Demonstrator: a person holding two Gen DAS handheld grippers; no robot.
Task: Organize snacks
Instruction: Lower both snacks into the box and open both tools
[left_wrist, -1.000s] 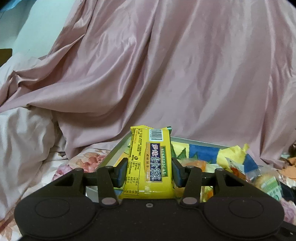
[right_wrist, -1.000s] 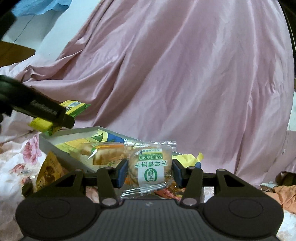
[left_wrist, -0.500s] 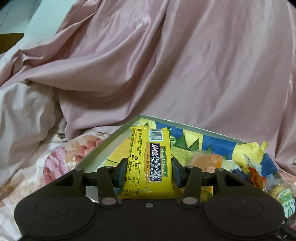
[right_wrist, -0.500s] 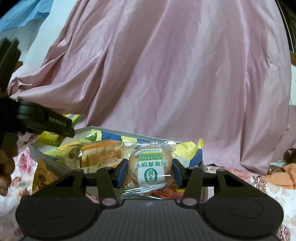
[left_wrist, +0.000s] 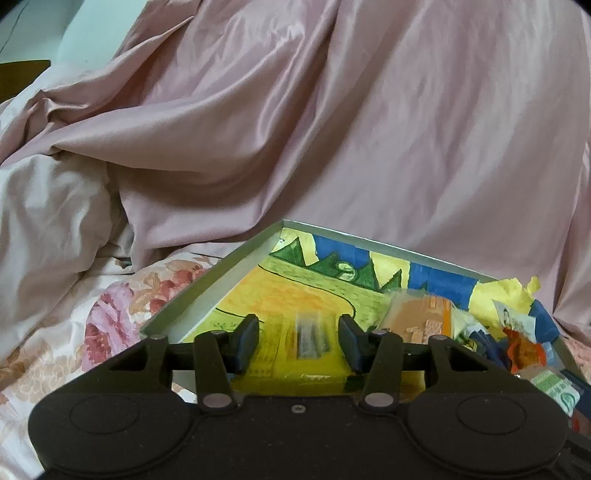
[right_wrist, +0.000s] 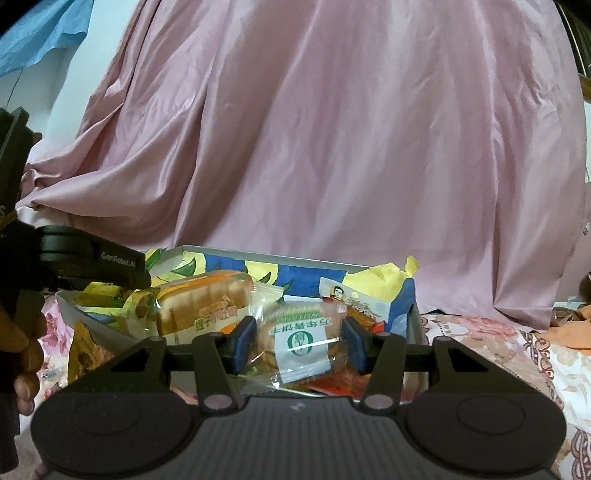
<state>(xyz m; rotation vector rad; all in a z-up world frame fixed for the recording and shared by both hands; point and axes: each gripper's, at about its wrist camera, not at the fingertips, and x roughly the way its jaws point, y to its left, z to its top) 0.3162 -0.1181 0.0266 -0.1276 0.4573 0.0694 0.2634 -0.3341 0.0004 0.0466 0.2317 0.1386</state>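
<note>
My left gripper (left_wrist: 297, 339) hangs low over the near left part of a shallow box (left_wrist: 207, 291) with a painted lining. Its jaws are closing, and a yellow snack packet (left_wrist: 306, 354) sits between them, blurred and tipped down toward the box floor. My right gripper (right_wrist: 297, 341) is shut on a round cake in a clear wrapper with a green-and-white label (right_wrist: 301, 332), held just above the box's (right_wrist: 258, 254) near side. The left gripper's black body (right_wrist: 92, 254) and a person's hand (right_wrist: 26, 354) show at the left of the right wrist view.
An orange bread packet (left_wrist: 421, 317) and several small packets lie in the box's right half. A brown snack bag (right_wrist: 86, 347) lies outside the box on the floral sheet (left_wrist: 110, 314). Pink satin bedding (left_wrist: 332, 129) rises behind the box.
The left gripper has sunk toward the box, and the yellow packet has tipped from upright down toward the floor. The right gripper has edged closer to the box with its cake.
</note>
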